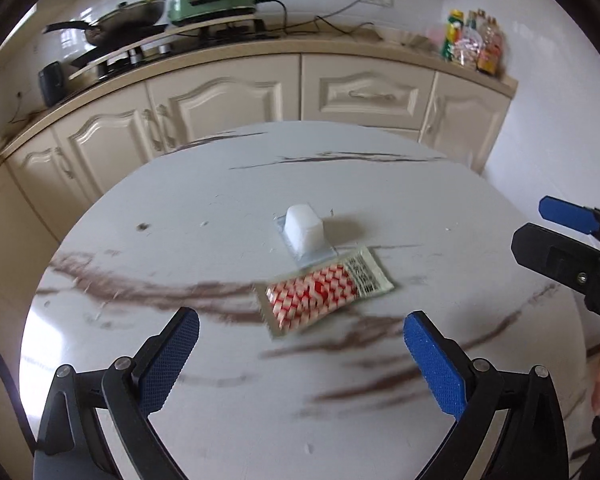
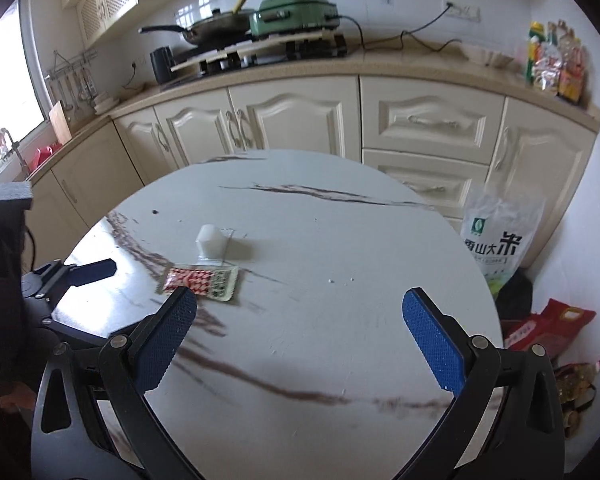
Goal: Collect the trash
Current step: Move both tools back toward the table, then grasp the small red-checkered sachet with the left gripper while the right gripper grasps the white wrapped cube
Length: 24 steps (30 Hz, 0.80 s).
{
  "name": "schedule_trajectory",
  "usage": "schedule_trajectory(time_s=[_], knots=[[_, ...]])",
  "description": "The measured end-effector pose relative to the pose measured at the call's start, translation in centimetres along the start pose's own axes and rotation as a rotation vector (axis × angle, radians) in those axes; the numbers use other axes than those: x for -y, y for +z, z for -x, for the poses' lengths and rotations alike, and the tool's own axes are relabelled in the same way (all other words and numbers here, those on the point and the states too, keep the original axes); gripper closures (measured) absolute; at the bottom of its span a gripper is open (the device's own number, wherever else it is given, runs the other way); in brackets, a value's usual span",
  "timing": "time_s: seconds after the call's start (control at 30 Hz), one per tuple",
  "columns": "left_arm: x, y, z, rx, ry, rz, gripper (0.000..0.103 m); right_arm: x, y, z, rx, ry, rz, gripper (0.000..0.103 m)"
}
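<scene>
You have a round white marble-look table [image 1: 228, 432] with brown veins under both grippers, and two pieces of trash on it. One is a flat red-and-white checked sachet [image 1: 327, 291]; the other is a clear plastic blister shell [image 1: 305, 231] with a raised white dome. The shell sits at the sachet's 12 o'clock, their edges touching or overlapping. Nothing lies between your left gripper and the sachet.

Beyond the table runs a cream cabinet counter [image 2: 340, 68]. On it you can count one dark frying pan [image 2: 216, 28], one green electric cooker [image 2: 296, 12] beside it, and a cluster of bottles and packets [image 2: 556, 64] at the far end. On the floor at the table's 3 o'clock stands one white rice bag [image 2: 500, 240], with a red bag [image 2: 548, 320] nearer you.

Your left gripper [image 1: 300, 336] hovers over the near table edge, fingers spread wide and holding nothing; the sachet lies just ahead, between the fingertips' lines. Your right gripper [image 2: 300, 312] is likewise wide apart and empty, held above bare table, with the sachet at its 11 o'clock just beyond the left fingertip [image 2: 180, 304].
</scene>
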<state>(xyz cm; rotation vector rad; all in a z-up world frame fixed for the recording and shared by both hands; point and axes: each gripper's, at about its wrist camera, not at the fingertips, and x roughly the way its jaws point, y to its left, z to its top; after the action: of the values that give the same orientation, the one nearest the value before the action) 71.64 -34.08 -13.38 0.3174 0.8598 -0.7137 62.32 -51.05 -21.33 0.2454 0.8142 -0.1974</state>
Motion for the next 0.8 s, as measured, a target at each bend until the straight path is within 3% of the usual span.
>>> schedule_trajectory(time_s=[0.07, 0.3, 0.33, 0.43, 0.5, 0.53, 0.8], knots=[[-0.4, 1.1, -1.8, -0.011, 0.031, -0.034, 0.003, 0.3, 0.3, -0.9, -0.014, 0.015, -0.008, 0.000], [-0.2, 3.5, -4.6, -0.039, 0.018, -0.128, 0.013, 1.4, 0.8, -2.7, -0.038, 0.024, -0.026, 0.000], [-0.1, 3.7, -4.8, -0.044, 0.010, -0.124, 0.017, 1.5, 0.8, -2.8, -0.038, 0.028, -0.026, 0.000], [-0.6, 4.0, -5.0, -0.046, -0.061, -0.087, 0.047, 1.4, 1.0, -2.8, -0.036, 0.025, -0.023, 0.000], [-0.4, 3.6, -4.8, -0.041, -0.079, -0.099, 0.060, 1.5, 1.1, -2.9, -0.040, 0.022, -0.025, 0.000], [-0.6, 2.5, -4.2, -0.039, -0.090, -0.101, 0.073, 1.5, 1.1, -2.9, -0.040, 0.022, -0.025, 0.000], [-1.1, 0.4, -2.4, -0.032, -0.108, -0.090, 0.093, 0.3, 1.6, -4.4, -0.074, 0.015, 0.009, 0.000]])
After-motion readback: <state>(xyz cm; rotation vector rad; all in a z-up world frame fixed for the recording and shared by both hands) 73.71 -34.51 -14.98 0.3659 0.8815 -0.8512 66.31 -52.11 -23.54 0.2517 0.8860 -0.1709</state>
